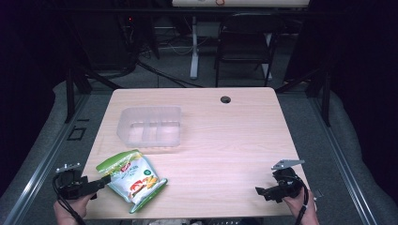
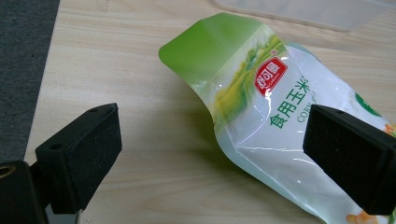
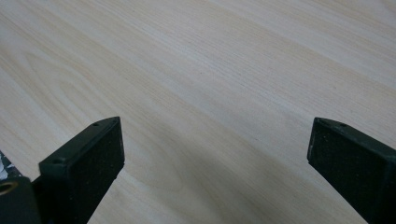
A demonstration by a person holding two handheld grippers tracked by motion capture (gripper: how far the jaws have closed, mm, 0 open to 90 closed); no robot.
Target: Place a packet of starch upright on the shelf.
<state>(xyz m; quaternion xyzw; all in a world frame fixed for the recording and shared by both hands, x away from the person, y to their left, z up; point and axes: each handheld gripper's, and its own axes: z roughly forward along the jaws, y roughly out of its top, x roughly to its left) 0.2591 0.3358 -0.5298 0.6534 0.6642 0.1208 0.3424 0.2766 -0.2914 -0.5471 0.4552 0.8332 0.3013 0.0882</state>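
A green and white snack pouch (image 1: 133, 177) with a red logo lies flat near the table's front left. In the left gripper view the pouch (image 2: 271, 116) stretches from the middle toward the right jaw. My left gripper (image 1: 102, 181) is open at the pouch's left edge, with one jaw over the pouch and the other over bare wood; its gap (image 2: 212, 154) is wide. My right gripper (image 1: 261, 191) is open at the front right, and between its jaws (image 3: 215, 158) there is bare tabletop.
A clear plastic bin (image 1: 151, 127) stands behind the pouch, left of the table's middle (image 2: 299, 11). A cable hole (image 1: 225, 99) sits near the far edge. A chair (image 1: 246, 42) and a desk leg stand beyond the wooden table (image 1: 225, 140).
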